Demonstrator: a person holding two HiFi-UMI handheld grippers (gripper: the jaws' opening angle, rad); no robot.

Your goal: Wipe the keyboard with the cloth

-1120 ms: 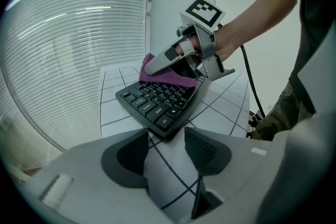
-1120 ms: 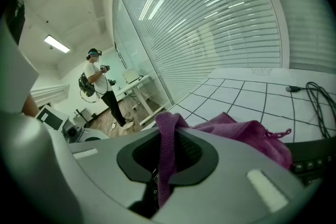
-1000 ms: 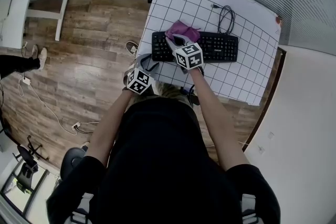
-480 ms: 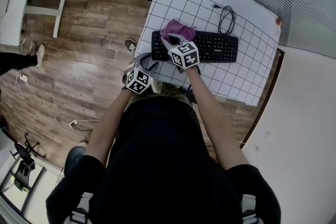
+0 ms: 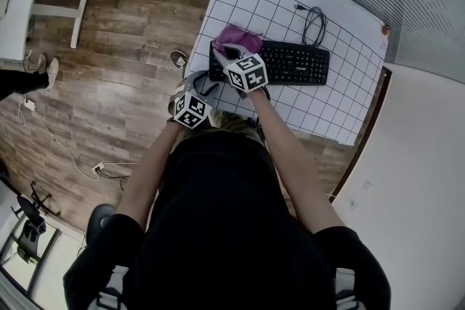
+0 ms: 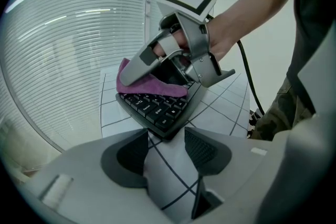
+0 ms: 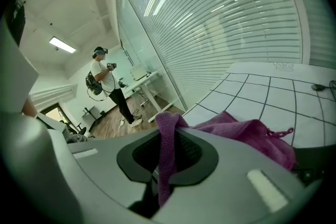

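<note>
**Right gripper [image 7: 167,165] pinches cloth [image 7: 247,131]; left gripper [image 6: 165,152] spread, empty**

Cloth bunched on keyboard's [image 5: 298,63] left end, by table's [image 5: 341,112] left edge. Left gripper hovers off the near-left corner. Judgement: lay cloth flat, press lightly, sweep rightward along the rows. Left could steady the keyboard.

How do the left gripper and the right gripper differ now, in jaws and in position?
The right gripper is shut on the purple cloth; the left gripper is open and empty. The right gripper holds the cloth on the black keyboard's left end; the left gripper is at the table's near edge, short of the keyboard. Both are grey and of one design.
</note>
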